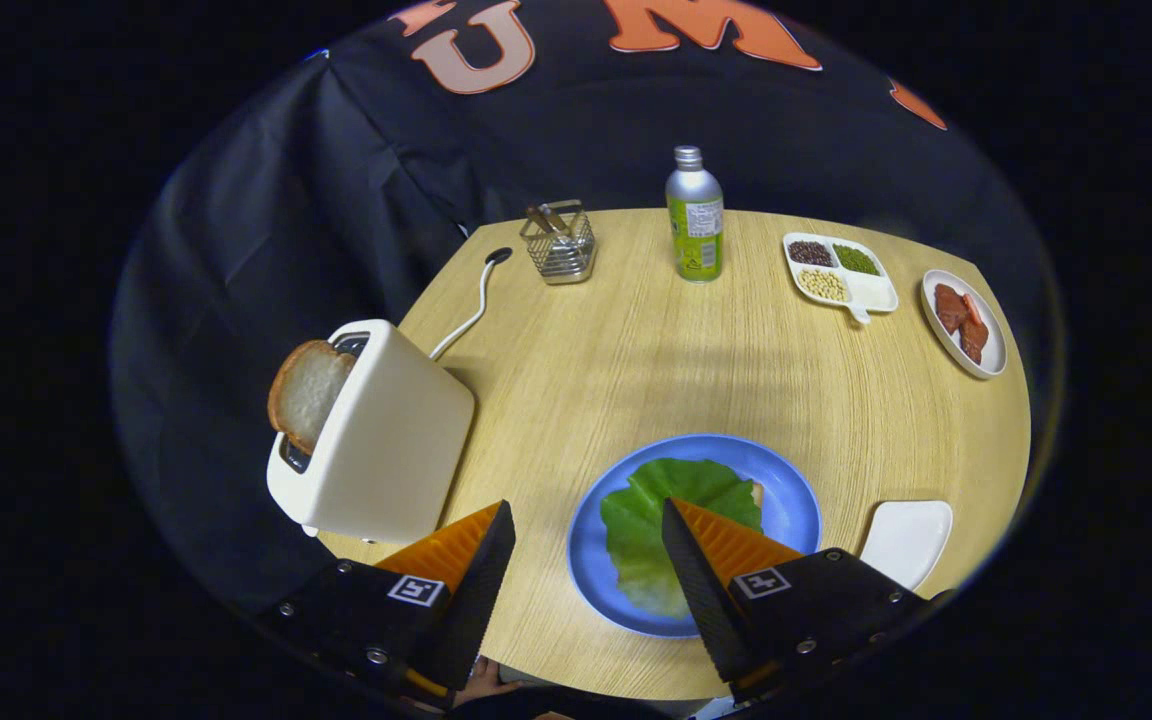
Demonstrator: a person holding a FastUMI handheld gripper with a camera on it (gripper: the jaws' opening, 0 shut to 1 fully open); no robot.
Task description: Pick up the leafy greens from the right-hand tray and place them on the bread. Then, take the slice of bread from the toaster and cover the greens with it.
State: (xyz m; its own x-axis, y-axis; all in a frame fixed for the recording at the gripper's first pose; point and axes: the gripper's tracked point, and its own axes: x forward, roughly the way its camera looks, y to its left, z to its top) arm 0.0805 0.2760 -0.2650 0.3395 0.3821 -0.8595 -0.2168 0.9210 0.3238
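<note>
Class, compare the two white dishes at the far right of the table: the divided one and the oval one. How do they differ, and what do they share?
The divided dish has compartments holding dark beans, green beans and pale beans; the oval dish has one undivided well holding reddish pieces. The divided dish sits nearer the bottle; the oval dish lies closer to the table's edge. Both are white, resting flat, far beyond the gripper, whose jaws are open.

Gripper (586,525) fingers spread wide, holding nothing, above wooden table (656,350), leafy greens (641,515) on blue plate (796,500) between fingers, bread slice (308,392) standing in white toaster (386,440) left.
</note>
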